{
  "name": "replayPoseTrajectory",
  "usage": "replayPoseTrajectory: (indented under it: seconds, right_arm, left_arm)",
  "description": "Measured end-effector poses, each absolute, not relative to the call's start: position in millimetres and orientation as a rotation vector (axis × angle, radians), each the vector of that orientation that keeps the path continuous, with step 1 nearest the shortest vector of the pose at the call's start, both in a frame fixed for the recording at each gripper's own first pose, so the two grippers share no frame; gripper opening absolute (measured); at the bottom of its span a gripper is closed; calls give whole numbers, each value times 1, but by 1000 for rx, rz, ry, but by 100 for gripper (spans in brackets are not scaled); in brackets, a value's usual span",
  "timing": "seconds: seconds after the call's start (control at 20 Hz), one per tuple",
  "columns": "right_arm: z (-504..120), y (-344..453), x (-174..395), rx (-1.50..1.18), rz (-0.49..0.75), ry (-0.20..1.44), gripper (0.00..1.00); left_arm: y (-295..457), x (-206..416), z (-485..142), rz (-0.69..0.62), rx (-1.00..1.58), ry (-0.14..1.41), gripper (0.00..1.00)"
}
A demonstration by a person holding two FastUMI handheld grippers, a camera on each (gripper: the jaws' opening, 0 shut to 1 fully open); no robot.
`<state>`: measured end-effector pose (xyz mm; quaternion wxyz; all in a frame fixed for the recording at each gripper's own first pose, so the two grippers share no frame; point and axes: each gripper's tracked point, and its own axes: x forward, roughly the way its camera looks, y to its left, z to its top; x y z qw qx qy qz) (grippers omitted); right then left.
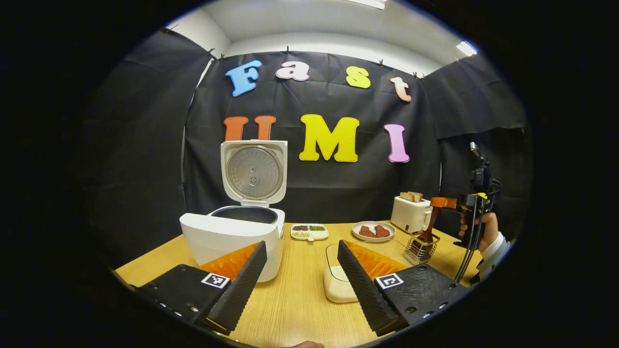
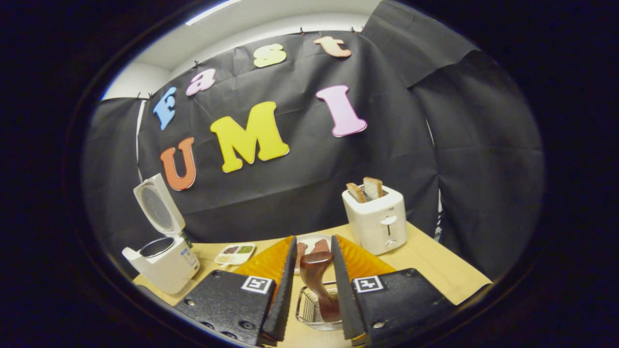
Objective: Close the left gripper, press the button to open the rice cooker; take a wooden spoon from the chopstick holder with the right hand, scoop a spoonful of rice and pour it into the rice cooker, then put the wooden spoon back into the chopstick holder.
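Both of my tongs are up over the wooden table (image 1: 290, 299). Left gripper (image 1: 302, 285) I hold low at the near edge with its fingers spread wide apart, nothing between them. Past it on the left stands the rice cooker (image 1: 232, 237), its lid (image 1: 254, 171) swung upright and the dark inner pot (image 1: 244, 214) showing. Just right of the cooker, near me, sits a clear container of rice (image 1: 336, 285), partly behind my left gripper's finger.

Right gripper (image 2: 312, 290) I hold above the wire chopstick holder (image 2: 309, 307), and the wooden spoon (image 2: 316, 280) stands between its fingers, handle up. The fingers sit close on either side of the handle, but I cannot tell whether both press on it. From the left gripper view the holder (image 1: 421, 247) is at the right side of the table, with my hand (image 1: 483, 229) beside it.

Farther back are a white toaster (image 2: 375, 220) with two slices of bread (image 2: 366, 188), a plate (image 1: 373, 231) with brown pieces, and a small divided tray (image 1: 309, 232).
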<state>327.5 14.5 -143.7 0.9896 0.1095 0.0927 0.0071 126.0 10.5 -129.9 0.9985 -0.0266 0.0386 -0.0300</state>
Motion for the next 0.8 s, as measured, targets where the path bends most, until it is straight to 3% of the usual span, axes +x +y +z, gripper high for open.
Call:
replayPoseTrajectory:
  seconds: [0.35, 0.65, 0.75, 0.8]
  right_arm:
    - [-101, 7, 298, 157, -54, 109, 89]
    - [-68, 17, 254, 114, -38, 62, 100]
    - [-57, 23, 234, 79, -31, 28, 94]
    - [-55, 24, 226, 58, -32, 16, 100]
  left_arm:
    - [33, 138, -125, -6, -44, 85, 94]
    - [52, 156, -104, 15, -47, 71, 94]
    - [63, 169, -95, 25, -46, 68, 94]
    - [68, 175, -89, 28, -42, 67, 94]
